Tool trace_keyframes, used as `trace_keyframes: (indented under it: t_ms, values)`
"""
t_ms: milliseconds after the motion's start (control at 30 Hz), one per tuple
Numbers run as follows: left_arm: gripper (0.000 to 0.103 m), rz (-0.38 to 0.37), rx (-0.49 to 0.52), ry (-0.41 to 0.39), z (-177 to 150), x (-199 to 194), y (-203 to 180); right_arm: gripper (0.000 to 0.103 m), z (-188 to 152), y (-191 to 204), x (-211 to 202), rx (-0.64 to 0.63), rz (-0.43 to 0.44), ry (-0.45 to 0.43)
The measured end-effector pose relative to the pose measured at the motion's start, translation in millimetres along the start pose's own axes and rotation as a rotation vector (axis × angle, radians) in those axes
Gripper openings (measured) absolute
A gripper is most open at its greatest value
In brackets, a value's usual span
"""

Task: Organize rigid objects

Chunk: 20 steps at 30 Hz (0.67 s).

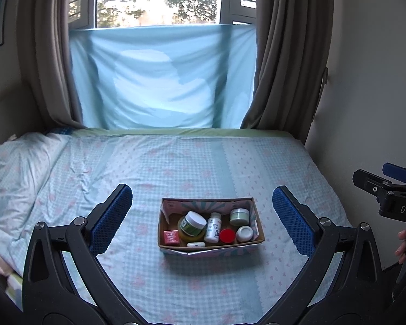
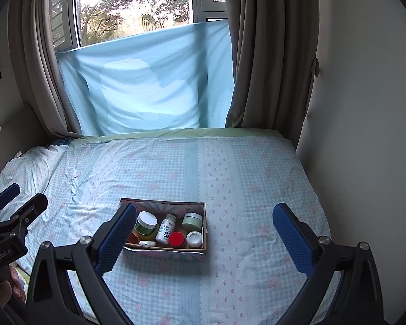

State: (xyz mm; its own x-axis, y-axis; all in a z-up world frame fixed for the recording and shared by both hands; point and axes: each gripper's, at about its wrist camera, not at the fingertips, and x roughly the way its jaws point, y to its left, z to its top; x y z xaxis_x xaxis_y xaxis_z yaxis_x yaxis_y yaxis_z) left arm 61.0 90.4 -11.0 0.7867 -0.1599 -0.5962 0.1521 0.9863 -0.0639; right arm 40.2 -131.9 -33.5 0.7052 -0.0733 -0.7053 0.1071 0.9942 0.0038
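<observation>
A small open cardboard box (image 1: 253, 218) (image 2: 203, 226) sits on the bed. Inside are a green jar with a white lid (image 1: 192, 224) (image 2: 146, 223), a white pill bottle (image 1: 213, 227) (image 2: 166, 228), a red-lidded jar (image 1: 227, 235) (image 2: 176, 239), a pale green jar (image 1: 239, 216) (image 2: 192, 220), a small white jar (image 1: 244, 233) (image 2: 194, 239), a red square piece (image 1: 171, 237) and a flat white case (image 1: 195, 244) (image 2: 147, 243). My left gripper (image 1: 203, 211) is open and empty, held above the box's near side. My right gripper (image 2: 204, 227) is open and empty, above the box's right end.
The bed (image 1: 176, 162) (image 2: 257, 176) has a light blue checked sheet. A pillow (image 1: 16, 162) lies at the left. A blue cloth (image 1: 162, 75) hangs over the window behind, between brown curtains. A wall (image 2: 352, 108) runs along the bed's right side.
</observation>
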Motion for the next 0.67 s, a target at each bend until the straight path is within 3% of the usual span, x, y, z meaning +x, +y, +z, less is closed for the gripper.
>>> trace_keyframes:
  t_ms: [333, 667]
  values:
    - [0.103, 0.115, -0.007, -0.050, -1, -4, -6, 0.100, 2, -2, 3, 0.000, 0.002, -0.006]
    - [0.103, 0.123, 0.026, -0.059, -2, 1, -18, 0.100, 3, -5, 11, -0.002, 0.007, 0.000]
